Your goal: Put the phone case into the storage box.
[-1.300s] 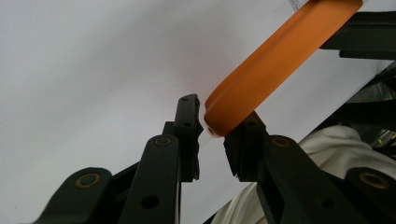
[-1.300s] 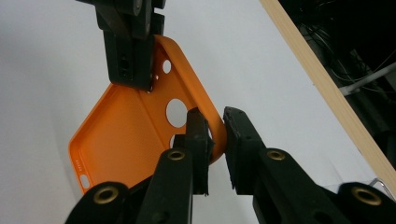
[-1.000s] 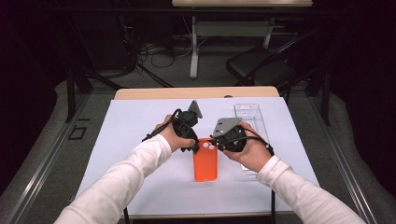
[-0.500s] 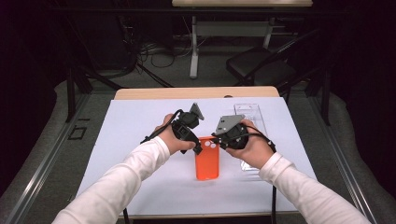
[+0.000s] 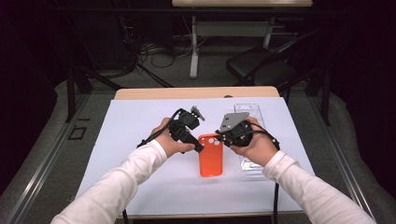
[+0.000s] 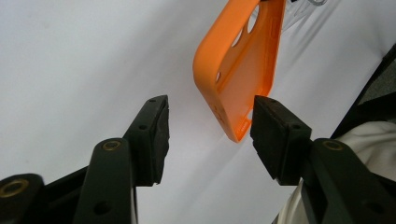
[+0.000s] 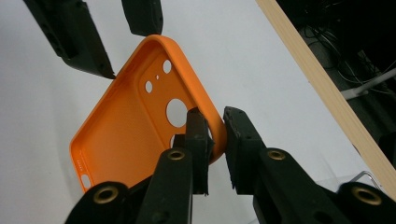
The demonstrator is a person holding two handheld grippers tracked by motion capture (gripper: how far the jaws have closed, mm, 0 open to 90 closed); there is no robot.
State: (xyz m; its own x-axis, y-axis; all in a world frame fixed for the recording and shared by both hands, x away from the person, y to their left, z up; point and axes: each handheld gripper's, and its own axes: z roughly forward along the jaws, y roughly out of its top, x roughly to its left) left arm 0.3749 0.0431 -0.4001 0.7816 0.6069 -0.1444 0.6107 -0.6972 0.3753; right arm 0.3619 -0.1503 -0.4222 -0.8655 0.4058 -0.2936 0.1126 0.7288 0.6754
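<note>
A white sheet point(image 5: 140, 140) covered my table; my right gripper point(image 7: 215, 129) pinched the orange phone case point(image 7: 126, 126) rim, my left gripper point(image 6: 210, 126) gaped wide beside it.

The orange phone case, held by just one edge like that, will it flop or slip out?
The orange phone case is a thin open shell with cut-out holes, so it is probably light and somewhat bendy. The right gripper pinches only its rim, so it could twist or pivot. The left gripper stands open beside it, giving no support.
</note>
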